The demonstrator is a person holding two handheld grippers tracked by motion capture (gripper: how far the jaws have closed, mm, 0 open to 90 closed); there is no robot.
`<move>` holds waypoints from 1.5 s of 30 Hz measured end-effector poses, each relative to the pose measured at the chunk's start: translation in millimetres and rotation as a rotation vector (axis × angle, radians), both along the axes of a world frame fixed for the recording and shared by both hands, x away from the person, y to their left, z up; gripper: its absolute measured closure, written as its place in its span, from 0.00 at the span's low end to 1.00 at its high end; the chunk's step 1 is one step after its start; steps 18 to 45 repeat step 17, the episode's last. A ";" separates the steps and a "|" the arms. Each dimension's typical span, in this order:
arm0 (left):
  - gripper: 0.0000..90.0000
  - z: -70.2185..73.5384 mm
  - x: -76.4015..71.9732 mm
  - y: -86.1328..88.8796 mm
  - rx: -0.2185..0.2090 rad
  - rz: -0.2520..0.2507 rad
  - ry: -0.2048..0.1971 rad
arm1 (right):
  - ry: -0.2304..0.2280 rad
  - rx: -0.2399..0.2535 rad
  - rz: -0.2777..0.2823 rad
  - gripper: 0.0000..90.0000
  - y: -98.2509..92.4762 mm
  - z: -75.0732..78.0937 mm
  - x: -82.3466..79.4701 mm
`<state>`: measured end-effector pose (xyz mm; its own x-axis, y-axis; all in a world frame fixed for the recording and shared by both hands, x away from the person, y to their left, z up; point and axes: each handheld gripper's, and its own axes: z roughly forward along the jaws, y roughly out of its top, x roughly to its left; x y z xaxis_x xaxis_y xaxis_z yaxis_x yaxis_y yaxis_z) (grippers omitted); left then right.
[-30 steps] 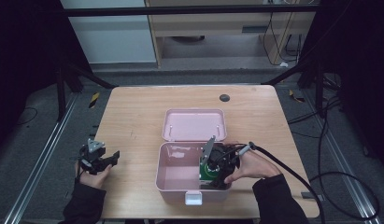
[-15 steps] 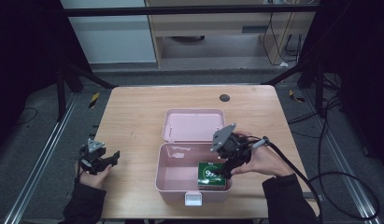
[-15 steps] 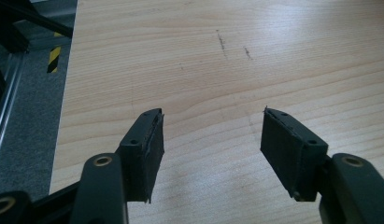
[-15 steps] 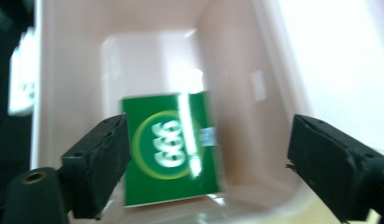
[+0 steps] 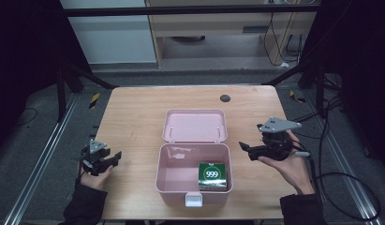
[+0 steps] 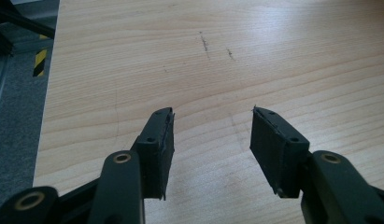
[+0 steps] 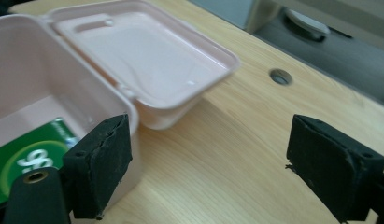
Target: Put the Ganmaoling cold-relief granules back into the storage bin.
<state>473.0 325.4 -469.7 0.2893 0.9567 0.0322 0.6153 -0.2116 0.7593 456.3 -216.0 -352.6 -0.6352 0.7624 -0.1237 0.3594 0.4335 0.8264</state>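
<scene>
1. Wooden table (image 5: 134, 108) with a pale grain stands on a dark grey floor, and a light cabinet sits behind its far edge.
2. By the left edge, toward the near corner, a person's left hand (image 5: 94, 176) holds the left tool (image 5: 116, 154) low over the bare wood, pointing toward the middle of the table.
3. In the left gripper view, the left tool's jaws have just been closing. They stand apart with a clear gap, and nothing is between them.
4. At the middle of the near half stands an open pink plastic box (image 5: 158, 173). Its lid (image 5: 195, 126) is folded back flat on the table toward the far edge.
5. Inside the box, in its near right corner, lies a green carton (image 5: 212, 175) with a white "999" on its top face.
6. A small round dark hole (image 5: 225, 98) shows in the wood near the far edge, beyond the lid.
7. Near the right edge, the right hand (image 5: 288, 166) holds the right tool (image 5: 246, 150) above the table, just beside the box's right wall and pointing at it.
8. The right tool's jaws have just been opening a little. They stand wide and grip nothing, clear of the carton.
</scene>
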 end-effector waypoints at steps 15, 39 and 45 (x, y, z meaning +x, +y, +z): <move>0.49 -2.6 0.7 -1.8 -0.003 -0.021 0.009 | 0.119 0.068 -0.315 0.12 -56.5 -103.1 7.8; 0.49 -3.5 1.3 -1.7 -0.003 -0.024 0.014 | 0.137 0.057 -0.332 0.12 -61.2 -112.0 7.9; 0.49 -3.5 1.3 -1.7 -0.003 -0.024 0.014 | 0.137 0.057 -0.332 0.12 -61.2 -112.0 7.9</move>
